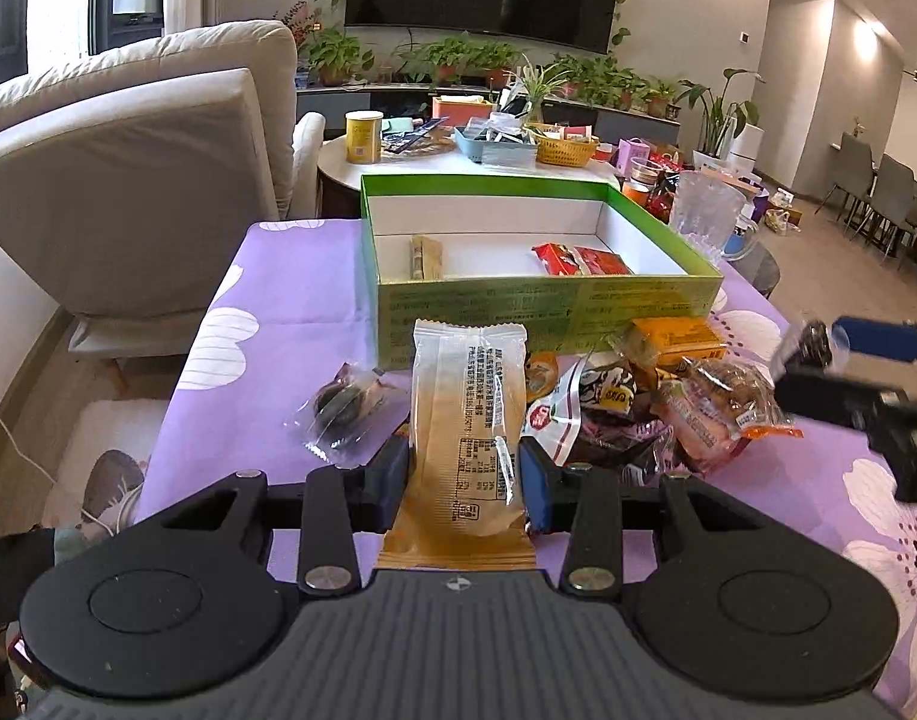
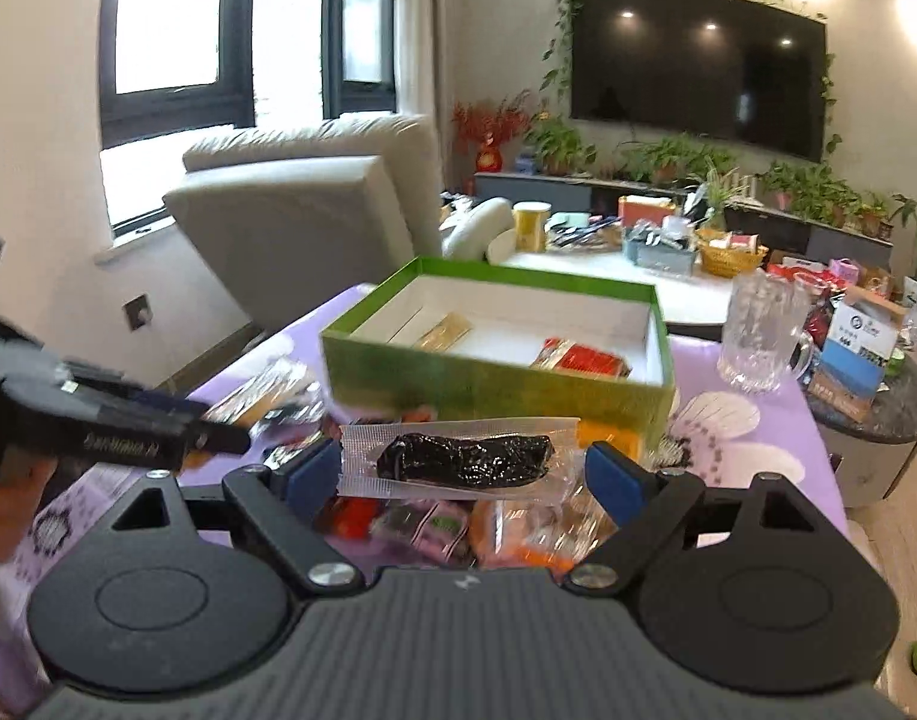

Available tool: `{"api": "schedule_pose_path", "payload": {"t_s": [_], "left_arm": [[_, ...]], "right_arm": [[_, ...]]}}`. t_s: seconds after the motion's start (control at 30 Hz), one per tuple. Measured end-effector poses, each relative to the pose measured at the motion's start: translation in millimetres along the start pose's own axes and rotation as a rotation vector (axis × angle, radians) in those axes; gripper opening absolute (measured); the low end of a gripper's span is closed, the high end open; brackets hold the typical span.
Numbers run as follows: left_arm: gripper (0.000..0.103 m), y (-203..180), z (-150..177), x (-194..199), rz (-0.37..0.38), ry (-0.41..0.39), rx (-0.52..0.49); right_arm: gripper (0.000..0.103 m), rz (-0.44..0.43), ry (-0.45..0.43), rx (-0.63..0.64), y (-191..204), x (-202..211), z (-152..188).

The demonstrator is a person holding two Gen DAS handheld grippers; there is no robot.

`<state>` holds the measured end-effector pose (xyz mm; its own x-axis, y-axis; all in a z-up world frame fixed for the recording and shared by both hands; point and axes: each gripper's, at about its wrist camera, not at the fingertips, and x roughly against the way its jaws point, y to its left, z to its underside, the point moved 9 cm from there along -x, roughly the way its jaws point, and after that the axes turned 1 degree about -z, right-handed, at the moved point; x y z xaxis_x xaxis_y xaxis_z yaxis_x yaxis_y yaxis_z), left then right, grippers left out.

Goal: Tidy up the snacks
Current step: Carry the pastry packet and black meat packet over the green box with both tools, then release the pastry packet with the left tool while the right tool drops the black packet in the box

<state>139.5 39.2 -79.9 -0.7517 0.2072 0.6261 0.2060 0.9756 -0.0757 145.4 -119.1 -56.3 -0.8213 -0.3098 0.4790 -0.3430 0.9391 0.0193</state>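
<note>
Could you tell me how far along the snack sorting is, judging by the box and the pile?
Done: the green box already holds a tan packet and red packets. In hand: the left gripper is shut on a beige wrapped bar, and the right gripper holds a clear pouch with a dark snack. Left: a pile of wrapped snacks and a dark round snack remain on the purple tablecloth.

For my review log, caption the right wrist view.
Right tool holds a clear-wrapped dark snack crosswise, facing the green box on the purple cloth.
</note>
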Motion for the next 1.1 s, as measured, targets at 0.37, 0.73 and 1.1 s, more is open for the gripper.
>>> {"api": "schedule_pose_path", "payload": {"t_s": [0.37, 0.73, 1.1], "left_arm": [[0.037, 1, -27, -16, -0.032, -0.021, 0.012], [0.037, -2, -83, -53, -0.044, -0.068, 0.020], [0.037, 1, -113, -107, -0.077, -0.063, 0.026]], "right_arm": [[0.077, 0.098, -0.039, -0.083, -31, -30, -34], [0.077, 0.118, -0.024, -0.156, -50, -64, -54], [0.077, 0.168, 0.006, -0.208, -73, -103, -60]]}}
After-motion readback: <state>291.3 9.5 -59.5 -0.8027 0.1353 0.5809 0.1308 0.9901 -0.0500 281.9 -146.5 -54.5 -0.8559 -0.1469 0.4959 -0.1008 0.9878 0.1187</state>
